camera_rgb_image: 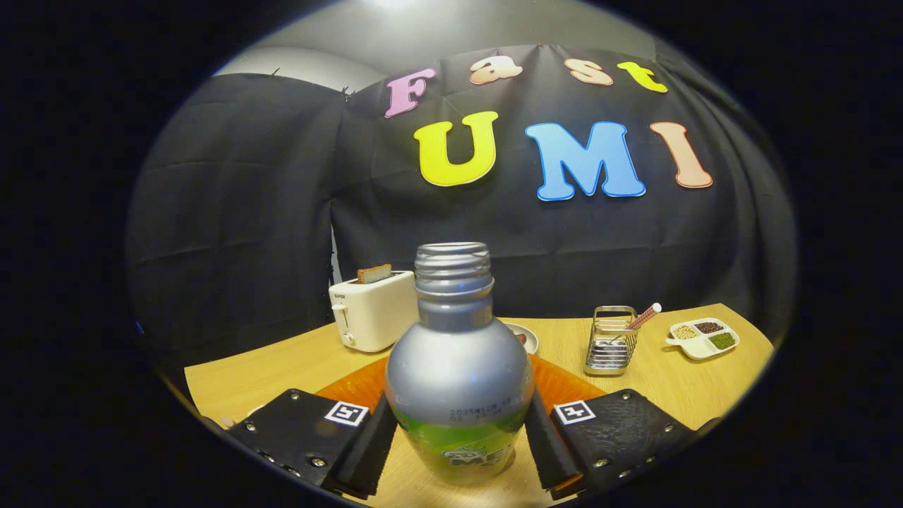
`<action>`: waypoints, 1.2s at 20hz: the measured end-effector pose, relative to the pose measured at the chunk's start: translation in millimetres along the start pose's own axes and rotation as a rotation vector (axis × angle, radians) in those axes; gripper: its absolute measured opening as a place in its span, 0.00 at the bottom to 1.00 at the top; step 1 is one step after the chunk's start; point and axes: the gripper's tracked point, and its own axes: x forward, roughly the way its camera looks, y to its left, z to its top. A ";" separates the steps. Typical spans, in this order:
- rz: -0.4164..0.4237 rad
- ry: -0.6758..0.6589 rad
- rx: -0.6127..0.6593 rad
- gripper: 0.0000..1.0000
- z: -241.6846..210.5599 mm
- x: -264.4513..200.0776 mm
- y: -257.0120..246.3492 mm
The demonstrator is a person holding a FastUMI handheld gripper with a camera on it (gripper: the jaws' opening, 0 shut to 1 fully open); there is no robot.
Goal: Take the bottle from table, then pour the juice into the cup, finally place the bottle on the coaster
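Jaws clamped on uncapped bottle (457, 381)

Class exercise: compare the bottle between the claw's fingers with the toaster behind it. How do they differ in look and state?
The bottle is rounded, silver above a green label, uncapped and gripped by the claw; the toaster is boxy, white and stands free. The bottle's mouth is open; the toaster's slot holds toast. Both stand upright over the wooden table.

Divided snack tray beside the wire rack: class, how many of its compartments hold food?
3. In the divided tray, beyond the wire rack: pale grains nearest the rack, dark bits behind, green bits at the far end. A fourth compartment looks empty.
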 end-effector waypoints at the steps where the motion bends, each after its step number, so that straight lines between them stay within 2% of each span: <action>1: 0.001 0.003 0.001 0.81 -5.6 4.1 0.2; 10: -0.025 0.023 -0.055 0.81 -33.4 29.3 -3.8; 15: -0.052 0.029 -0.041 0.81 -45.8 42.0 -10.4; 24: -0.050 0.005 -0.053 0.83 -47.6 42.4 -8.2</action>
